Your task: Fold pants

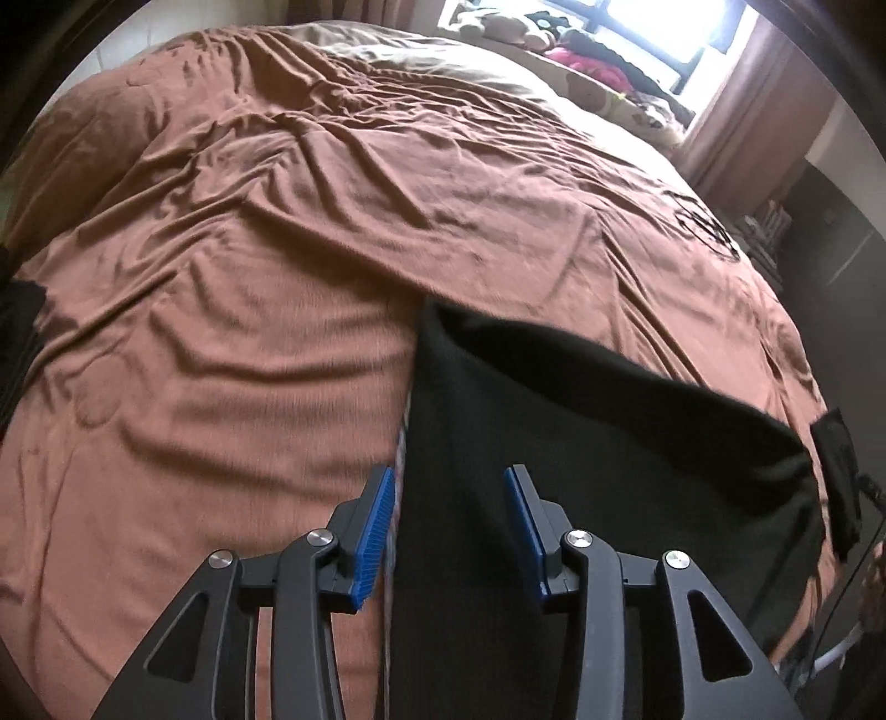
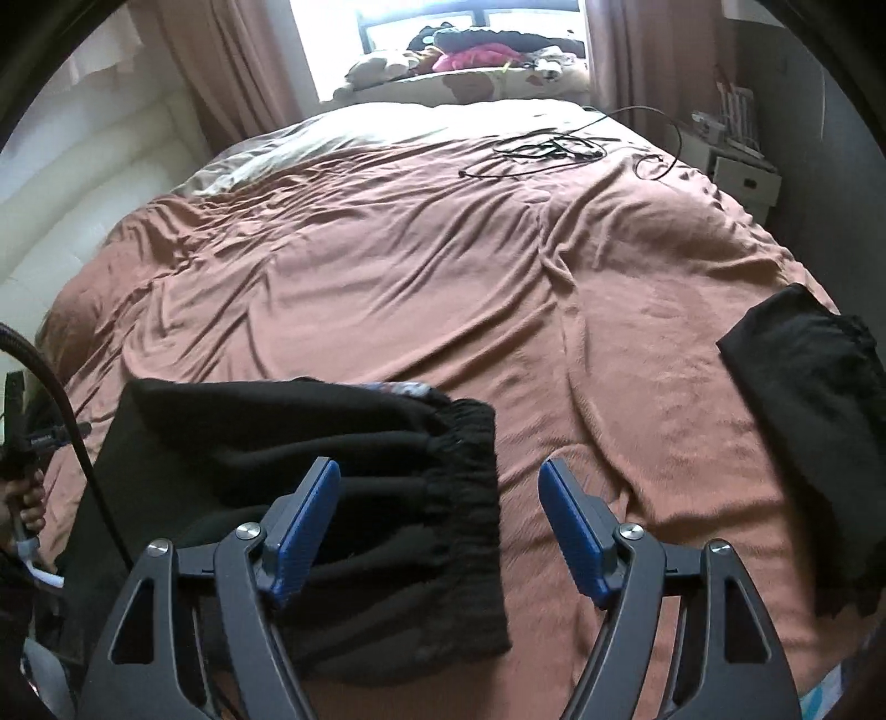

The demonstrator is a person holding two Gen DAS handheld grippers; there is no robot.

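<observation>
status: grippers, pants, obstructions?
Left gripper open, right gripper open, neither gripping. Pants lie folded on bed. Second dark garment to right, clear of them.

A wide bed under a rumpled brown cover fills the room, with a paler sheet showing at its far end. Beyond it, a bright window flanked by pinkish-brown curtains lets in daylight over a sill heaped with soft toys. A black cable lies tangled near a white bedside cabinet.
</observation>
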